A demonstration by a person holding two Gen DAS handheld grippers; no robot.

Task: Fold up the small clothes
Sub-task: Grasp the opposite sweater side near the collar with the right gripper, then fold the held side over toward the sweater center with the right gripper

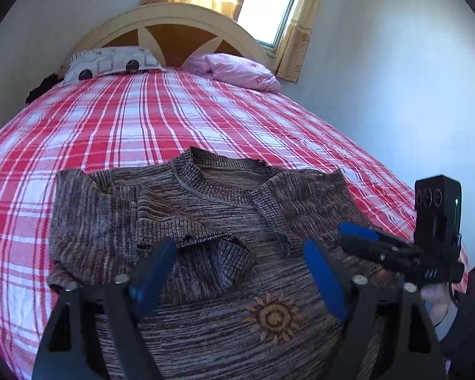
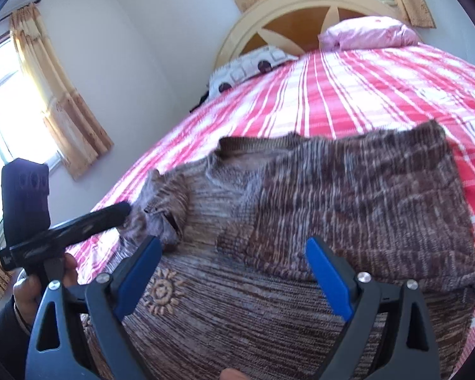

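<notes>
Your left gripper (image 1: 237, 253): jaws apart, nothing between them, hovering over the sweater (image 1: 205, 215). Sweater: brown knit (sun motif on the chest), both sleeves folded inward, lying near the foot edge of the bed (image 1: 142, 120). Your right gripper (image 2: 234, 253): jaws apart, holding nothing, above the sweater's right side.

One sweater (image 1: 205, 221) – two pillows (image 1: 110, 63) – two grippers (image 1: 240, 253)

Brown marled knit sweater (image 1: 212, 209), sun motif, sleeves folded inward, flat on bed
</notes>
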